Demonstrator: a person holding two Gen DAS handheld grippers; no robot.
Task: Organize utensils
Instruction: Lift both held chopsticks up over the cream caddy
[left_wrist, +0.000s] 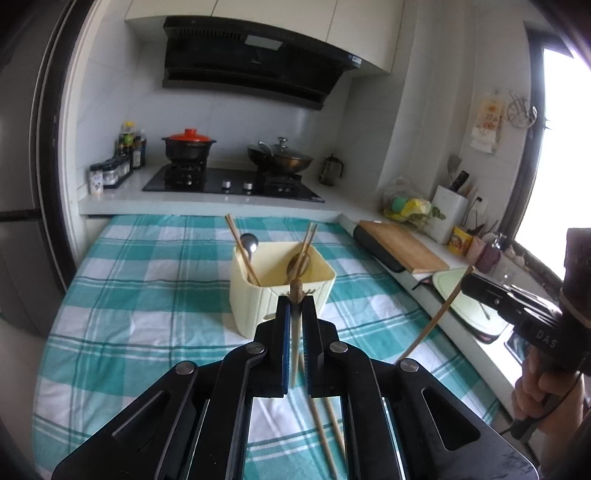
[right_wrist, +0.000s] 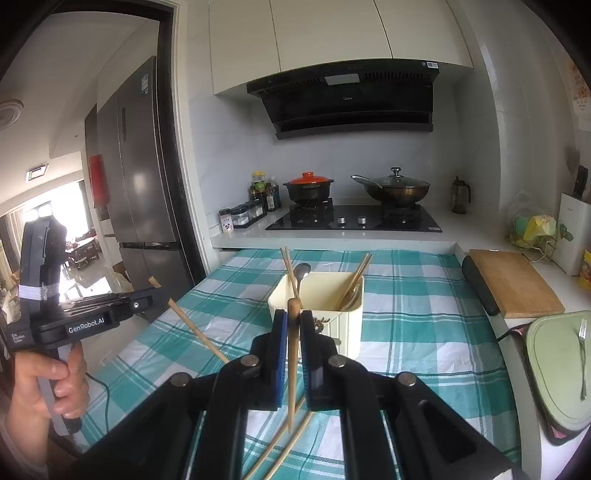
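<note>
Kitchen tabletop (left_wrist: 129, 295) under teal checked cloth: cream plastic utensil bin (left_wrist: 258, 295) mid-cloth. Left hand-held gripper (left_wrist: 294, 314) and right hand-held gripper (right_wrist: 293, 325) each clamp one bamboo chopstick (left_wrist: 294, 332). Risk: thin stick pivots, misses bin rim.

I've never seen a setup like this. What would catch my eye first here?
Probably the two black handheld grippers, left gripper and right gripper, each pinching one wooden chopstick above a teal checked tablecloth. Just beyond stands a cream utensil holder already bristling with chopsticks and spoons.
</note>
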